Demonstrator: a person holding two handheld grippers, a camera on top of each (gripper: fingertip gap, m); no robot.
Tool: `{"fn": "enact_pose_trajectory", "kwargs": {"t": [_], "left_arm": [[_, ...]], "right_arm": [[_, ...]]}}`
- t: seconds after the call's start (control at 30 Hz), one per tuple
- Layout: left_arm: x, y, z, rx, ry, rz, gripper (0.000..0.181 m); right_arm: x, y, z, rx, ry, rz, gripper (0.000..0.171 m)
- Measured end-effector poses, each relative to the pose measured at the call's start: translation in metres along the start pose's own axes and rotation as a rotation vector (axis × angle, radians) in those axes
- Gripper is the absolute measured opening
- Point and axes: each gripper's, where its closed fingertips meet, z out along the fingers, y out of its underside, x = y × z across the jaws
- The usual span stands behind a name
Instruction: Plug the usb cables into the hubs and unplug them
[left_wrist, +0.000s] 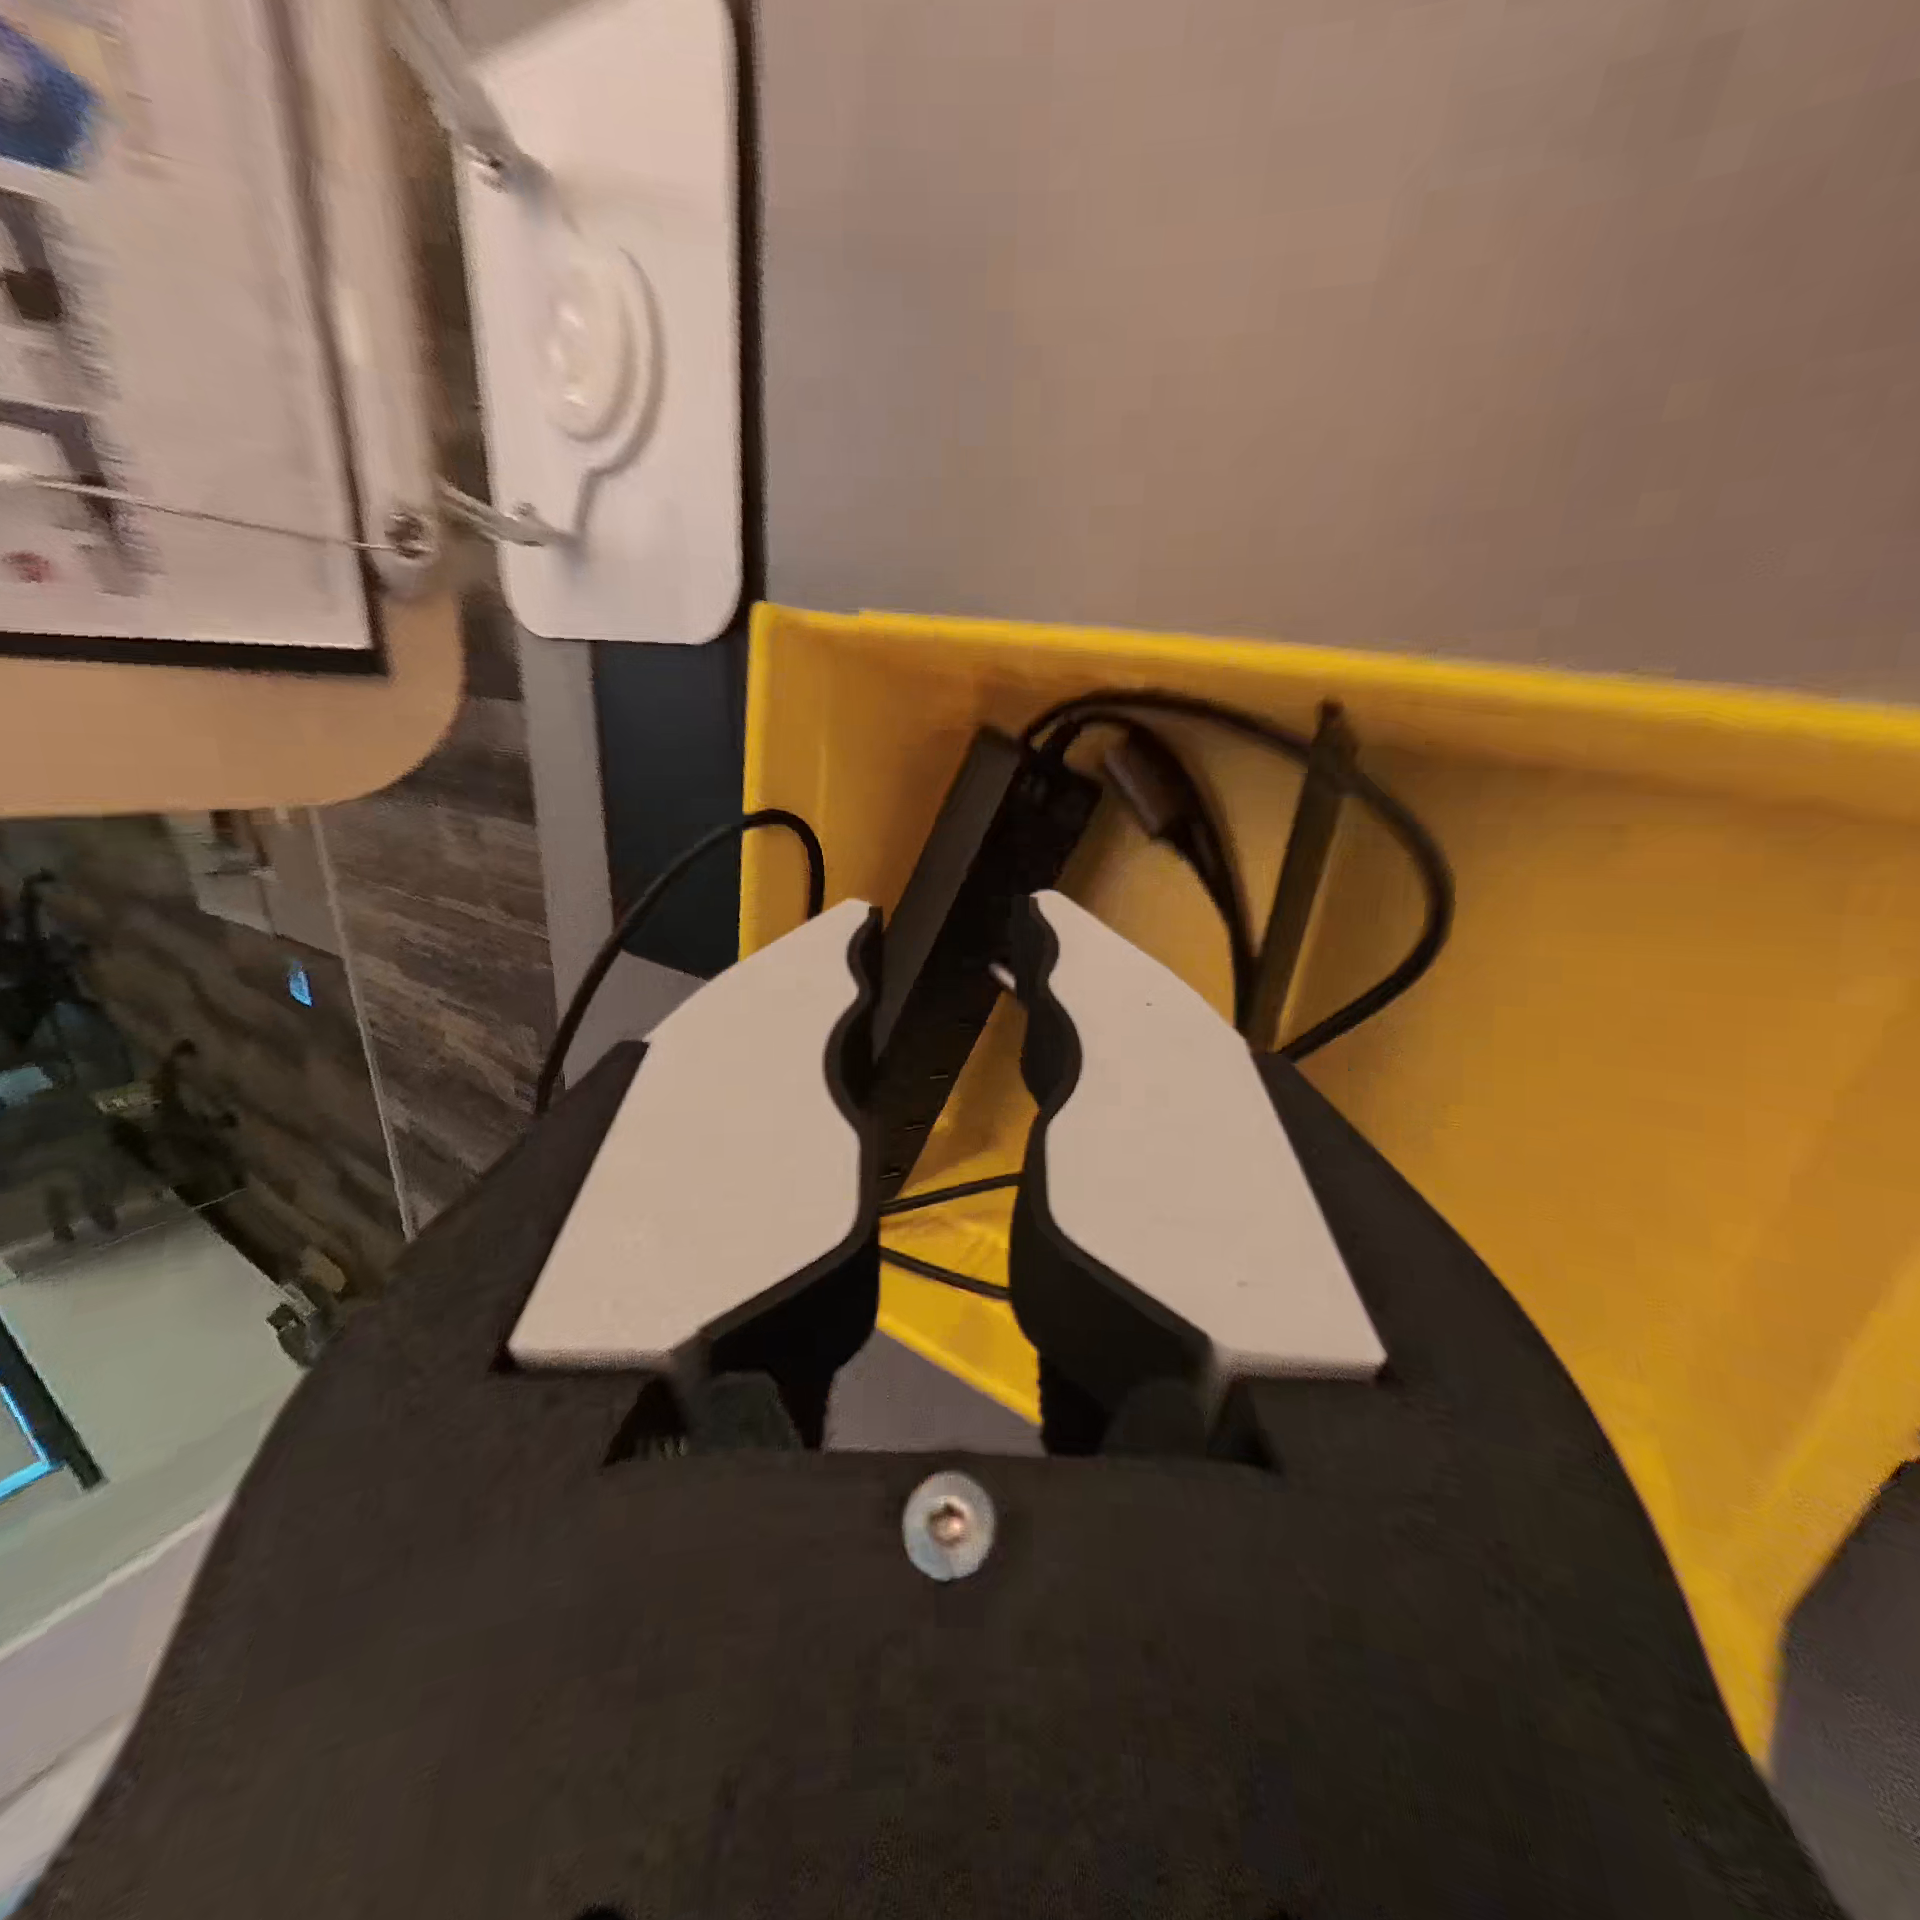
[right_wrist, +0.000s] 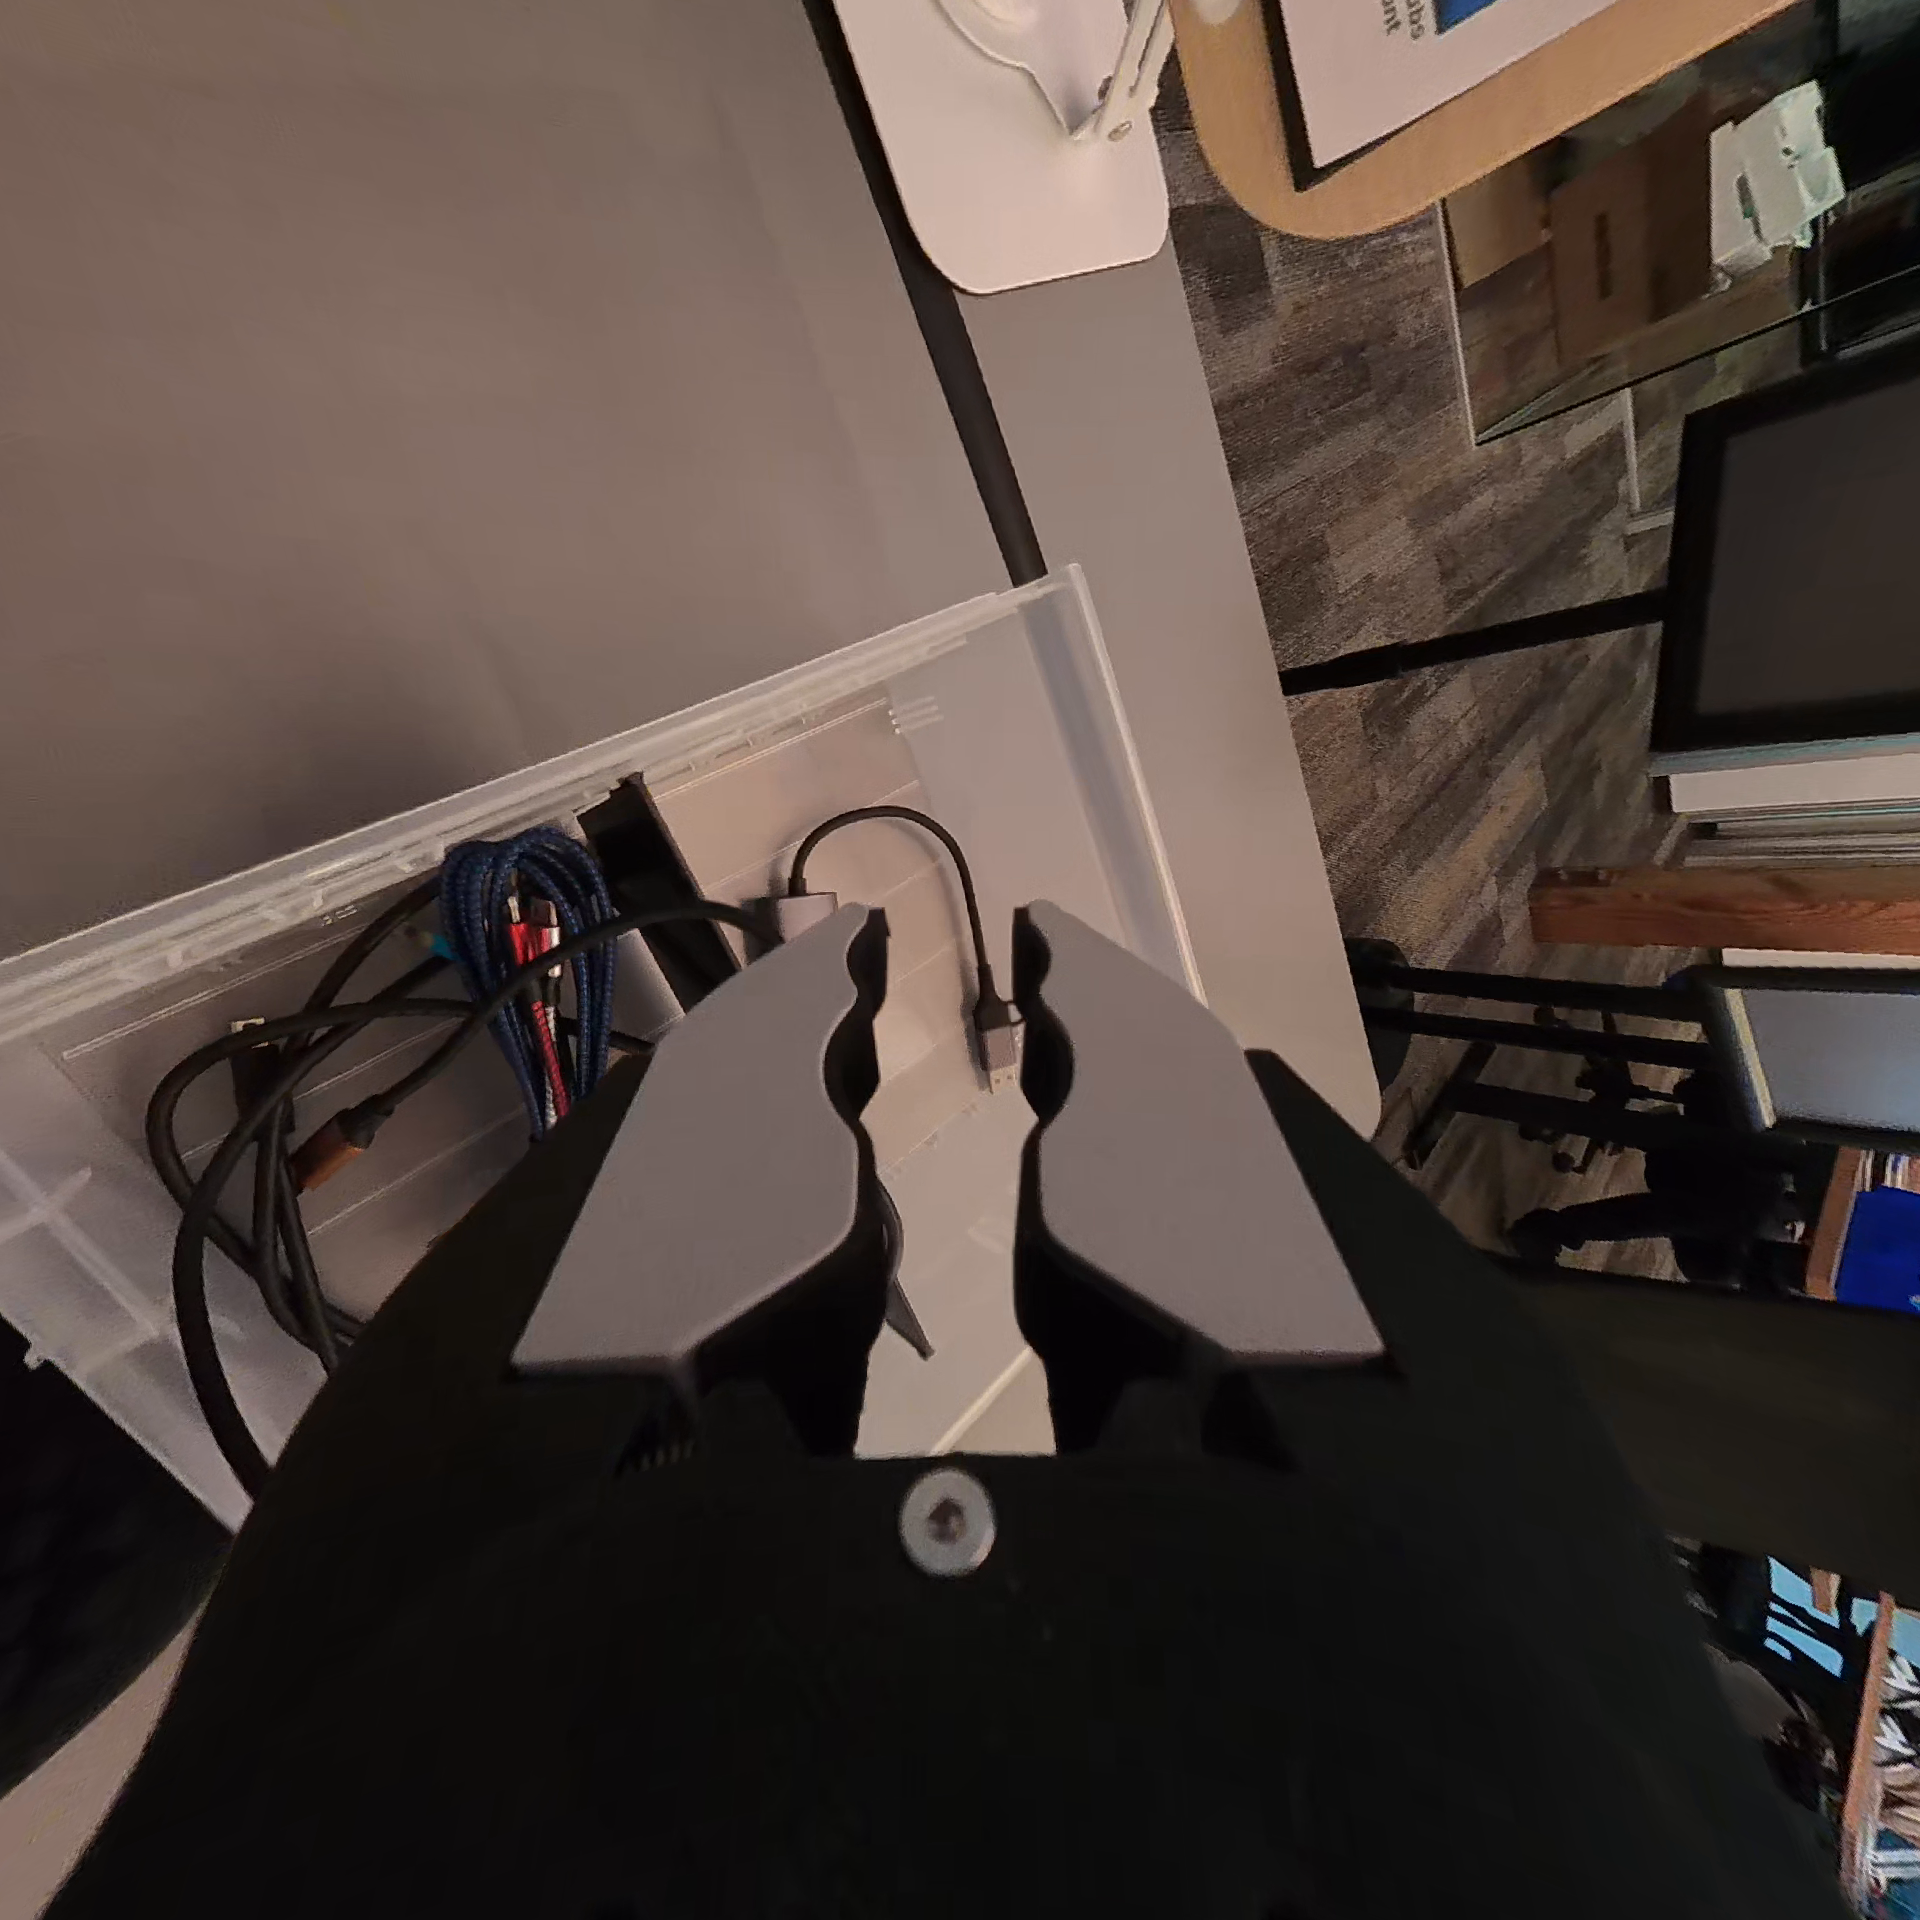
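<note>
My left tongs (left_wrist: 948, 914) stand apart over the yellow bin (left_wrist: 1621, 1039), straddling the long black hub (left_wrist: 961, 935) without visibly pinching it; whether a pad touches it I cannot tell. The hub leans toward the bin's corner at 11 o'clock, its port row facing me, black cables (left_wrist: 1392, 883) looping behind it toward 1 o'clock, leaving little room there. Open yellow floor lies toward 3 o'clock. My right tongs (right_wrist: 948, 920) are also apart and hold nothing, above the clear bin (right_wrist: 1049, 665) near the bench (right_wrist: 1195, 582) edge. A grey hub (right_wrist: 795, 914) peeks out at 11 o'clock, its short lead's USB plug (right_wrist: 995, 1039) just beside the right finger. Bundled blue and red cables (right_wrist: 540, 966) crowd 10 o'clock.
</note>
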Motion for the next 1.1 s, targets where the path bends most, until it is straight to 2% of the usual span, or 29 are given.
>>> {"fn": "enact_pose_trajectory", "kwargs": {"t": [0.1, 0.17, 0.3, 0.5, 0.6, 0.8, 1.1], "left_arm": [[0.002, 0.03, 0.027, -0.135, 0.103, 0.133, 0.025], [-0.004, 0.049, 0.04, -0.233, 0.116, 0.233, 0.033], [-0.01, 0.067, 0.058, -0.315, 0.176, 0.305, 0.034], [-0.009, 0.076, 0.077, -0.327, 0.304, 0.391, 0.035], [-0.014, 0.082, 0.085, -0.357, 0.311, 0.444, 0.04], [-0.013, 0.095, 0.093, -0.393, 0.345, 0.531, 0.036], [-0.012, 0.095, 0.097, -0.405, 0.366, 0.549, 0.034]], "right_arm": [[-0.003, 0.005, 0.008, -0.037, -0.016, -0.011, 0.023], [-0.003, 0.011, 0.014, -0.074, -0.021, -0.009, 0.022], [-0.004, 0.02, 0.024, -0.124, -0.034, -0.001, 0.02], [-0.006, 0.039, 0.039, -0.231, -0.053, 0.006, 0.019], [-0.008, 0.042, 0.042, -0.248, -0.058, 0.01, 0.018], [-0.01, 0.042, 0.045, -0.259, -0.065, 0.0, 0.016], [-0.015, 0.045, 0.05, -0.29, -0.083, -0.01, 0.012]]}}
